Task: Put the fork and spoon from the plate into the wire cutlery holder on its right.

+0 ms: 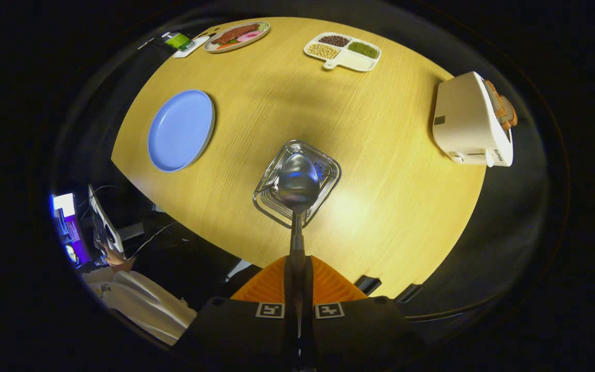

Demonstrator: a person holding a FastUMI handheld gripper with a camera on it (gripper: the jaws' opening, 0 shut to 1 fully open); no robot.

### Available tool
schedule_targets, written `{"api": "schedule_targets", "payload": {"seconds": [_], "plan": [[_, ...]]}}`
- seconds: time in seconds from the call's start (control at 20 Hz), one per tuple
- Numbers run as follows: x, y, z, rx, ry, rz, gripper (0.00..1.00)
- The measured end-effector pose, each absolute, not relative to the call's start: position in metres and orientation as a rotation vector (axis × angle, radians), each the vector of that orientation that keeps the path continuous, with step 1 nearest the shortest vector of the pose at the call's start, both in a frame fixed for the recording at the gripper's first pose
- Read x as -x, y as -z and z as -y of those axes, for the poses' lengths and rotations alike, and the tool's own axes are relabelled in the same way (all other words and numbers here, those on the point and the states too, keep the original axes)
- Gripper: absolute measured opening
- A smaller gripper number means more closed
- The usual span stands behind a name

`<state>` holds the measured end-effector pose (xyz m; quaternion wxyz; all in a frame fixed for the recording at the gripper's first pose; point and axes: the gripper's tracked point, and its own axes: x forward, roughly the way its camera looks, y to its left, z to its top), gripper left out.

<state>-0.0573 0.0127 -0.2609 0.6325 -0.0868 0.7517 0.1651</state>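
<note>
The spoon (298, 182) bowl covers part of the holder (323, 175) opening, its handle runs hidden between the gripper (298, 281) fingers.

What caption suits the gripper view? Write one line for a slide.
Claw shut on shiny metal spoon, held above silver wire cutlery holder on round wooden table.

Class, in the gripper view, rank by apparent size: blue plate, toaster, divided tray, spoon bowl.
1. Toaster and blue plate: look alike, unranked.
2. Divided tray.
3. Spoon bowl: smallest, though nearest the camera, gripped by the hand-held gripper.
</note>
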Motion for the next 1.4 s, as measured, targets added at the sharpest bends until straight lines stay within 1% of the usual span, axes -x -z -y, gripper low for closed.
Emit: {"api": "schedule_targets", "payload": {"seconds": [0.3,0.45,0.55,0.65,0.75,0.85,0.9,0.95,1.2,1.4], "plan": [[0.048,0.274,-0.016,0.211,-0.384,-1.805,0.08],[0.044,0.276,-0.017,0.224,-0.384,-1.813,0.08],[0.037,0.274,-0.015,0.233,-0.368,-1.796,0.13],[0.034,0.268,-0.017,0.198,-0.372,-1.777,0.30],[0.031,0.261,-0.018,0.164,-0.370,-1.744,0.70],[0.030,0.251,-0.022,0.113,-0.377,-1.706,0.75],[0.030,0.245,-0.022,0.091,-0.377,-1.688,0.95],[0.029,0.239,-0.024,0.063,-0.377,-1.666,1.00],[0.024,0.208,-0.018,-0.013,-0.347,-1.519,1.00],[0.014,0.180,-0.013,-0.100,-0.275,-1.358,1.00]]}}
